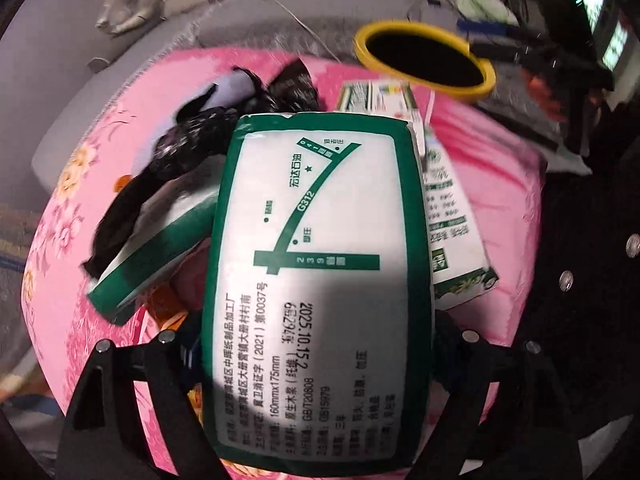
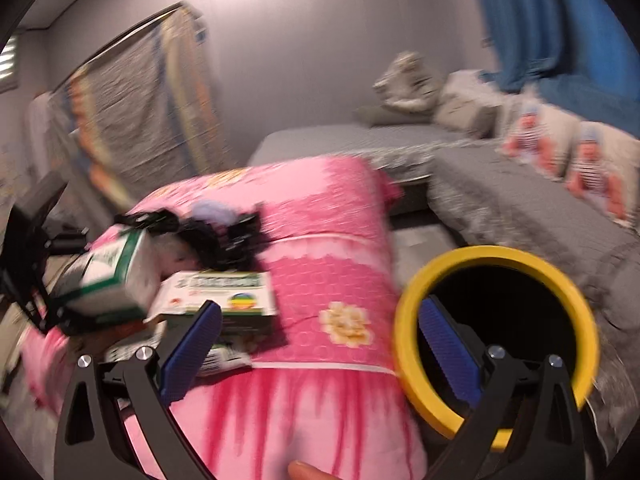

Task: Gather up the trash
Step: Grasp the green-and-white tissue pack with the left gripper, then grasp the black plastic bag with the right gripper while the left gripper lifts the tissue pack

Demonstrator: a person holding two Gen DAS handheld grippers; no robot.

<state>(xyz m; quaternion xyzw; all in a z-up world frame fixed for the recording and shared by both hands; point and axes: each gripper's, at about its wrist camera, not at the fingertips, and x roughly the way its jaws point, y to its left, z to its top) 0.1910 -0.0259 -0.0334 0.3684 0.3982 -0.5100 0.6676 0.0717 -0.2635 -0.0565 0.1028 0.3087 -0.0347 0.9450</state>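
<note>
Green-and-white tissue pack (image 1: 320, 220) sat lengthwise between the fingers of the left tongs (image 1: 320, 336), printed side facing the camera. Both fingers were against its long edges, so the left tongs were pinching it; the pads themselves were hidden behind the pack.

Ahead of the left tongs and to their left lay a second green-edged pack (image 1: 152, 248), tilted, with a crumpled black plastic bag (image 1: 180, 152) just beyond it. To their right, touching the held pack's edge, was a green-and-white carton (image 1: 452, 220). All of this was on a folded pink floral quilt (image 1: 80, 200).

The yellow-rimmed bin (image 1: 400, 28) was further ahead of the left tongs and to the right, its mouth dark.

The right tongs (image 2: 320, 308) were spread wide, with blue pads (image 2: 192, 344) well apart and nothing pinched. The right finger reached inside the bin's mouth, and the near arc of the yellow rim (image 2: 404, 340) fell between the two fingers. Whether the finger touched the rim, I couldn't tell; the frame was blurred.

From the right tongs, the trash pile was ahead and to the left, and the left tongs were at the far left with the pack in their grip. A grey bed (image 2: 520, 200) lay ahead and to the right. A fingertip (image 2: 304, 472) showed at the bottom edge, behind the right tongs.
</note>
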